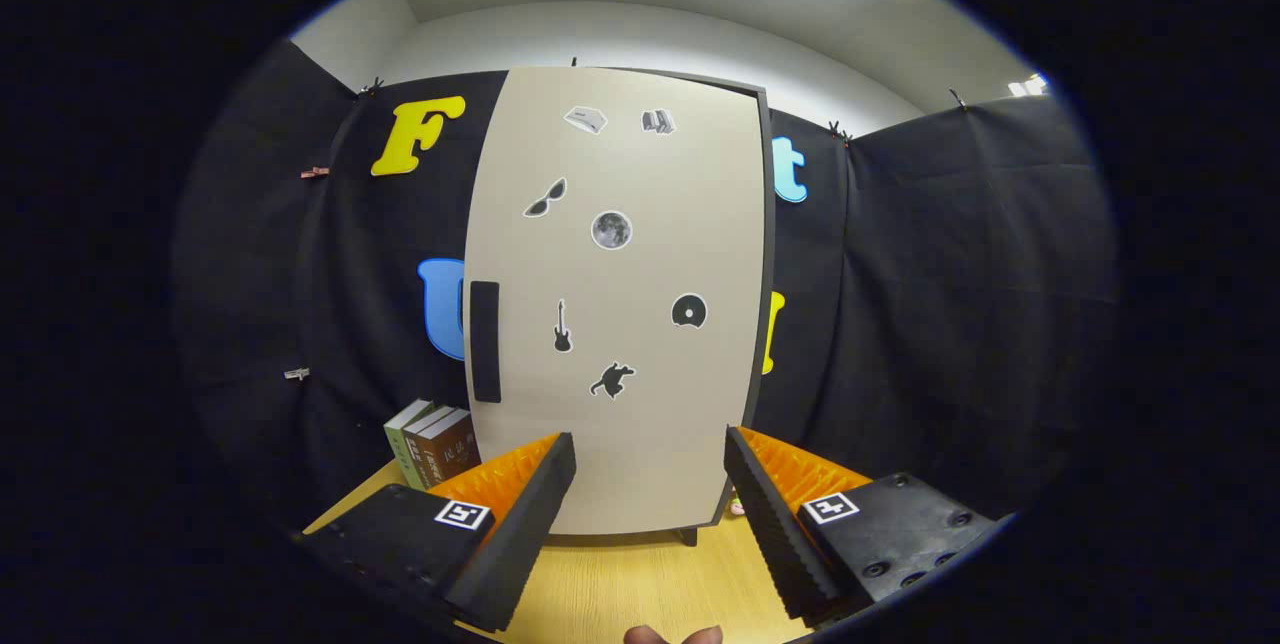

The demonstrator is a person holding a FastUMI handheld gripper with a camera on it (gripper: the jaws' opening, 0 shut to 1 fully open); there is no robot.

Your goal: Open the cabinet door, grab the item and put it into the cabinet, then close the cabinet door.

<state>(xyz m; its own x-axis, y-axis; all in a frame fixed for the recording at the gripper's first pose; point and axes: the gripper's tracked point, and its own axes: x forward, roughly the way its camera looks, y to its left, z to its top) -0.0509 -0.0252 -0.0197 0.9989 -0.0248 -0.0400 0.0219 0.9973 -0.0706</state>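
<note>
Cabinet door (640,324) fills the middle of the frame, a tall beige panel standing upright with its long axis vertical, facing the camera. It appears closed or nearly so: a thin dark edge of the cabinet body (768,254) shows along its right side and top right corner, and the rest of the cabinet is hidden behind the panel. A dark vertical handle (485,341) sits at the door's left edge, just below mid-height. Small stickers (611,229) are scattered over the face; their fine detail is hard to make out.

At the bottom of the frame the gripper (650,454) points straight at the lower part of the door, its fingers spread wide with nothing between them, their tips short of the panel. The bottom middle edge cuts off fingertips (672,635) of a hand.

Lower left, beside the door, a few books (432,442) stand upright on the wooden table (620,584), partly hidden by the left finger. A small pinkish thing peeks out at the door's lower right corner, too hidden to identify.
</note>
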